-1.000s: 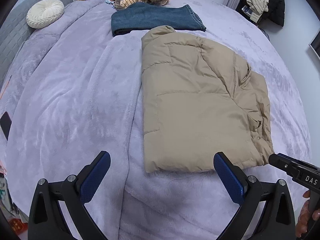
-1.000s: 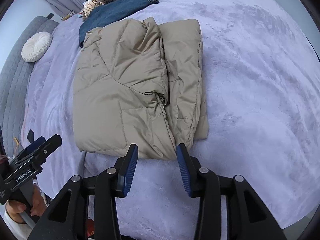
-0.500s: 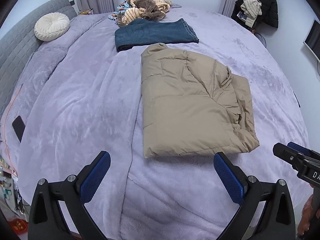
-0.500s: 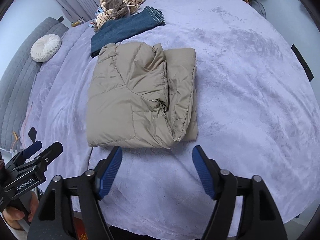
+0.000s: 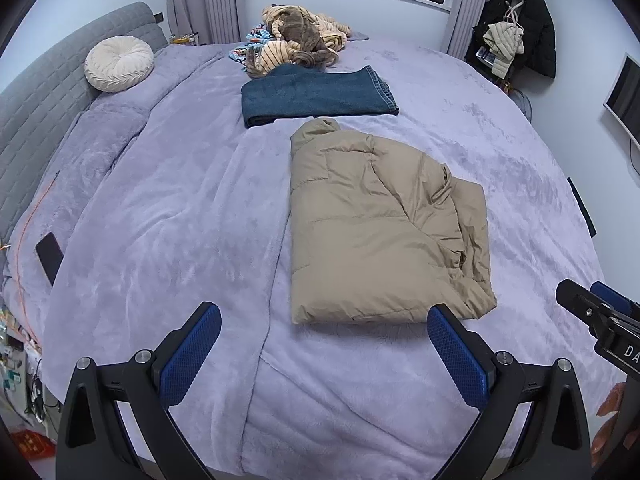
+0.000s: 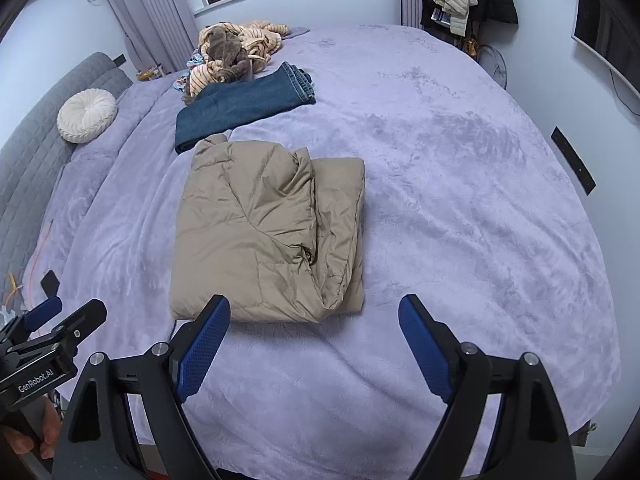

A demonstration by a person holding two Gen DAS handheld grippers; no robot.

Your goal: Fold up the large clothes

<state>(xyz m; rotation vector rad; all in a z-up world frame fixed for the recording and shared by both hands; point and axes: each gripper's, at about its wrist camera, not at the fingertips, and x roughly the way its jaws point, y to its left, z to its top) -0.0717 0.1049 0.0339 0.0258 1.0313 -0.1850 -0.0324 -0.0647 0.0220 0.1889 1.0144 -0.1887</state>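
We can read only two markings. In the right wrist view, white letters spelling "GenRobot.AI" stand on the black body of the left gripper [image 6: 60, 316], which shows low at the left edge, beside the right gripper [image 6: 312, 344] whose camera gives this view. In the left wrist view, the black body of the right gripper [image 5: 600, 308] shows at the right edge, beside the left gripper [image 5: 324, 344], and carries white letters of which we can make out only "DA" before the edge of the picture cuts them off. We find no other legible text, number or sign.
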